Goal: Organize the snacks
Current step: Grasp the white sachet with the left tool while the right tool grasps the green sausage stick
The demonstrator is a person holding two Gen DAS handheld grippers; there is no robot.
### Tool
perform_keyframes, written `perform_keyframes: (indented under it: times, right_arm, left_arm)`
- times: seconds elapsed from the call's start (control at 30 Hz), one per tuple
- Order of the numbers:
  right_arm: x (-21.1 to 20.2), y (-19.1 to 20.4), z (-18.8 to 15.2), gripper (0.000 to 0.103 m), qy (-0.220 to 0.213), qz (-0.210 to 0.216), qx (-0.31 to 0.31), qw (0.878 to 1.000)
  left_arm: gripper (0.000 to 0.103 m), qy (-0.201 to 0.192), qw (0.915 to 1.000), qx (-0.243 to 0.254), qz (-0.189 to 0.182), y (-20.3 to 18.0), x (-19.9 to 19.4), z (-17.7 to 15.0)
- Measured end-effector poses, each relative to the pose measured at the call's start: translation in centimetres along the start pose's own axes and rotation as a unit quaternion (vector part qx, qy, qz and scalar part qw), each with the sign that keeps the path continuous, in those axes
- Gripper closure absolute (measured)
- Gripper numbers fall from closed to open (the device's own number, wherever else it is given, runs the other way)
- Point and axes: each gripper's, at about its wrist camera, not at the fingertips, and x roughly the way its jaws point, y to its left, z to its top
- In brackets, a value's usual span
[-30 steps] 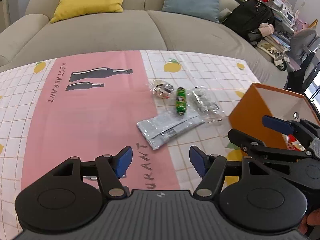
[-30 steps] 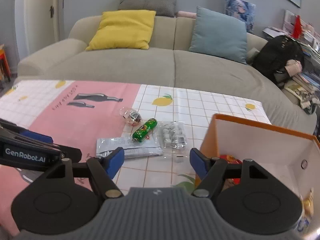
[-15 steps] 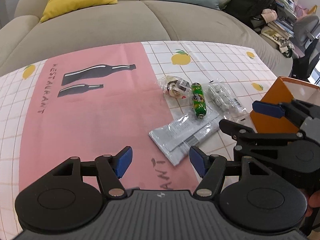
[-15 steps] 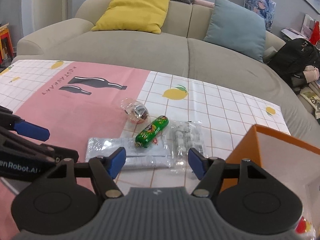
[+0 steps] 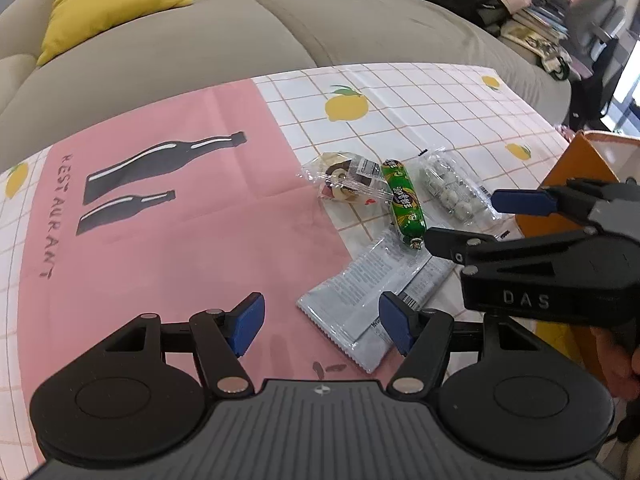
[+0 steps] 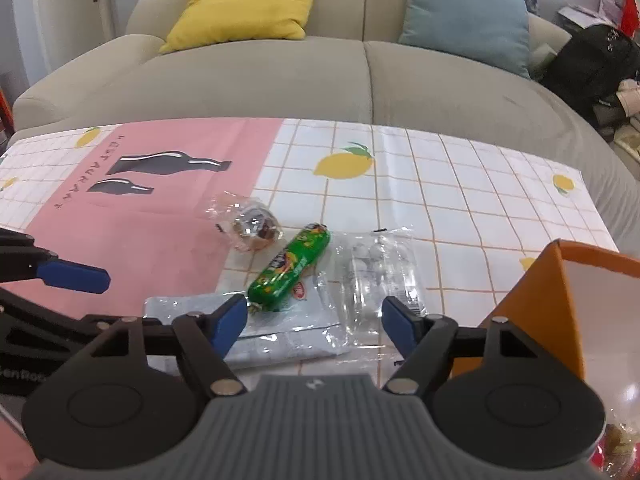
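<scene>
Several snacks lie on the tablecloth: a silver flat packet (image 5: 368, 304) (image 6: 280, 328), a green sausage stick (image 5: 404, 204) (image 6: 290, 268), a clear bag of white candies (image 5: 452, 192) (image 6: 376, 272) and a clear-wrapped round cake (image 5: 348, 184) (image 6: 252, 224). My left gripper (image 5: 320, 324) is open and empty, just short of the silver packet. My right gripper (image 6: 314, 318) is open and empty, low over the silver packet and the sausage's near end; it also shows in the left wrist view (image 5: 472, 220). An orange box (image 6: 552, 300) (image 5: 576, 168) stands to the right.
The table carries a pink and white lemon-print cloth (image 6: 460, 200). A beige sofa (image 6: 320, 76) with a yellow cushion (image 6: 248, 0) and a blue cushion (image 6: 464, 12) runs behind it. A black backpack (image 6: 592, 64) lies at the sofa's right end.
Both grippers have moved forward and down toward the snack pile. The right gripper has shifted left, away from the orange box. Both stay open and empty.
</scene>
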Motion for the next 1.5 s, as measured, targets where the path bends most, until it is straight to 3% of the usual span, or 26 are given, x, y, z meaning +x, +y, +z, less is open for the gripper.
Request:
perform_keyframes:
  times: [0.3,0.47,0.6,0.77,0.9,1.03,1.1,1.23,1.5]
  right_arm:
    - [1.9,-0.5,0.9,0.030,0.011,0.021,0.017,1.000]
    - [2.2,-0.9,1.5,0.032,0.008,0.044,0.047,0.998]
    - [2.8,-0.8,2.0,0.051,0.014,0.061,0.049,0.997]
    - [3.4,-0.9,2.0,0.058,0.021,0.086,0.062,0.994]
    - [4.2,-1.1,1.9,0.081,0.048,0.102,0.079,0.990]
    - [4.1,-0.9,1.8,0.082,0.047,0.095,0.072,0.992]
    - [4.0,-0.9,1.8,0.083,0.052,0.089,0.072,0.992]
    - [3.6,-0.4,1.8,0.083,0.067,0.072,0.058,0.993]
    - [2.5,0.7,0.9,0.083,0.096,0.064,0.033,0.993]
  left_arm:
    - [0.023,0.015,0.9973,0.070,-0.013,-0.4,1.7,0.6]
    - [0.021,0.009,0.9939,0.102,-0.041,-1.1,2.2,1.1]
    - [0.021,0.013,0.9909,0.123,-0.053,-2.0,3.1,1.4]
    - [0.020,0.022,0.9886,0.125,-0.080,-2.5,3.6,1.6]
    - [0.017,0.026,0.9860,0.145,-0.077,-3.4,4.1,1.3]
    - [0.017,0.027,0.9852,0.159,-0.056,-4.4,4.4,1.3]
    - [0.025,0.029,0.9860,0.155,-0.055,-4.6,4.4,1.4]
    - [0.030,0.045,0.9880,0.141,-0.044,-4.4,4.1,1.4]
    - [0.032,0.088,0.9936,0.071,0.004,-3.1,2.5,-0.2]
